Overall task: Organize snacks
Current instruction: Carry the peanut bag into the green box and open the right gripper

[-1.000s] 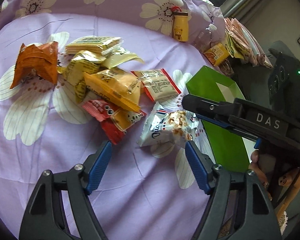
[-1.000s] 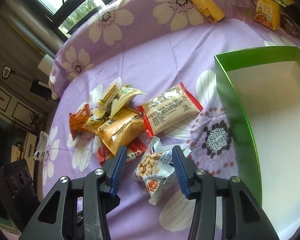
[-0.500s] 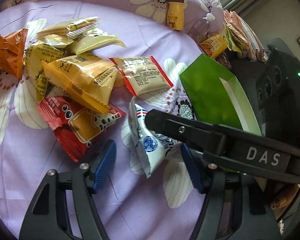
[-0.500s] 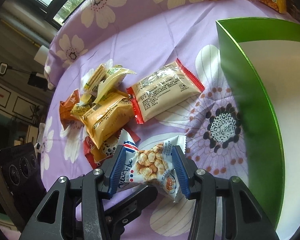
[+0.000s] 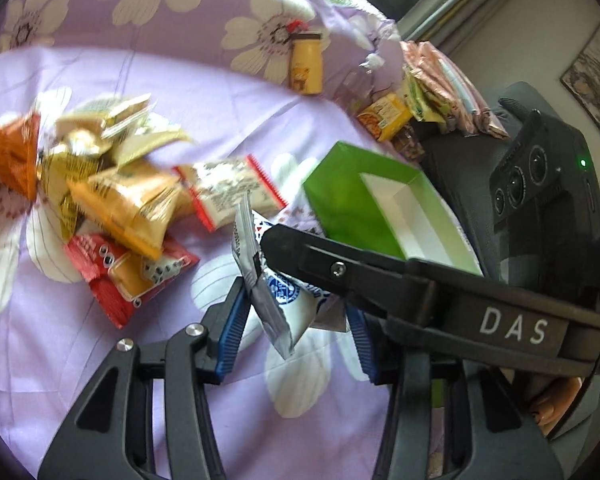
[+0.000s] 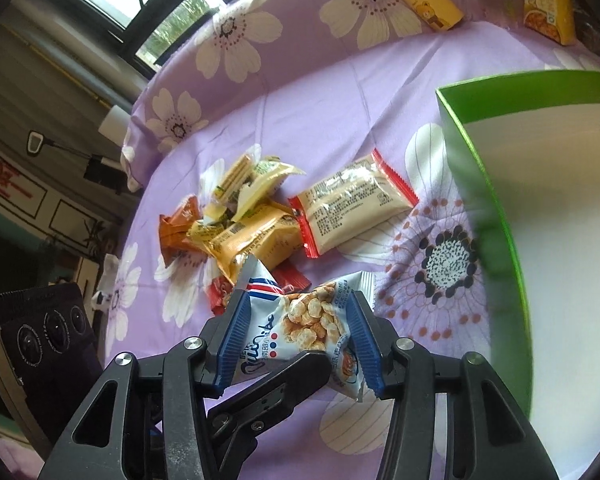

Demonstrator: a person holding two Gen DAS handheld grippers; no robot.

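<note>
I see the green box (image 6: 488,216) standing open on the purple floral cloth (image 6: 340,92), to the right of my right gripper (image 6: 296,340), whose fingers are clamped on the popcorn bag (image 6: 300,324) across its long axis and just easing. My left gripper (image 5: 296,332) comes from the far side, its fingers closing around the bag's lower end, not yet pressing. The right is nearer the box, so I judge it should carry the bag there.

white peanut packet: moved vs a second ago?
Yes. The white peanut packet has left the purple cloth and is up in the right gripper, nearer the green box, while the snack pile stays put.
</note>
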